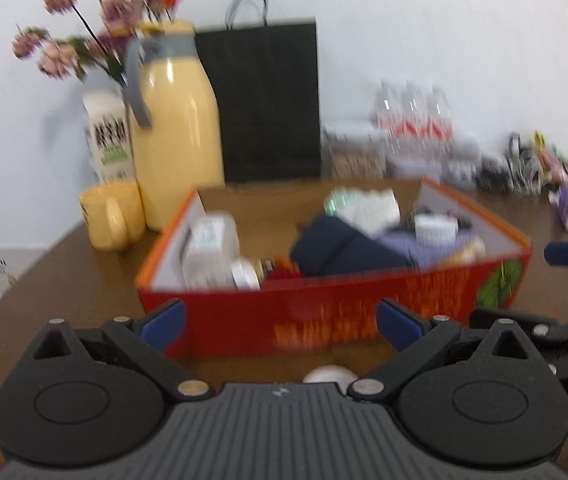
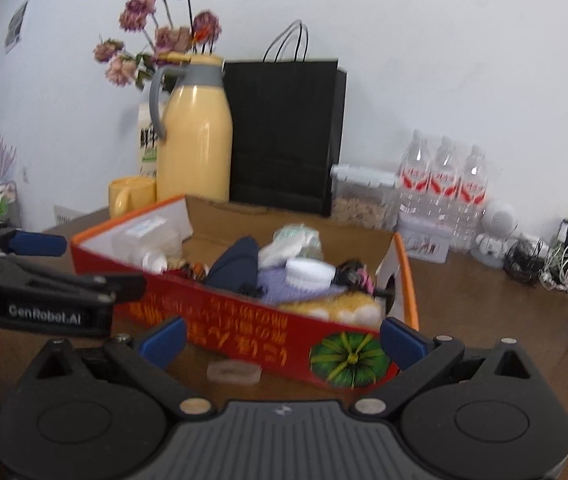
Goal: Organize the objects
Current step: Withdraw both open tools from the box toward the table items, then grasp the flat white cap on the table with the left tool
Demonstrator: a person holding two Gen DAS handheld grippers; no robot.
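Both empty grippers, left gripper [image 1: 279, 326] and right gripper [image 2: 281, 340], just before red box [image 2: 243, 332].

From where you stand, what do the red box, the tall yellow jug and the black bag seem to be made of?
The red box looks like printed cardboard: brown raw board shows inside its back flap. The yellow jug has a glossy shell with bright highlights, either plastic or enamelled metal, with a grey plastic-looking collar. The black bag seems matte paper, standing stiffly with creased edges.
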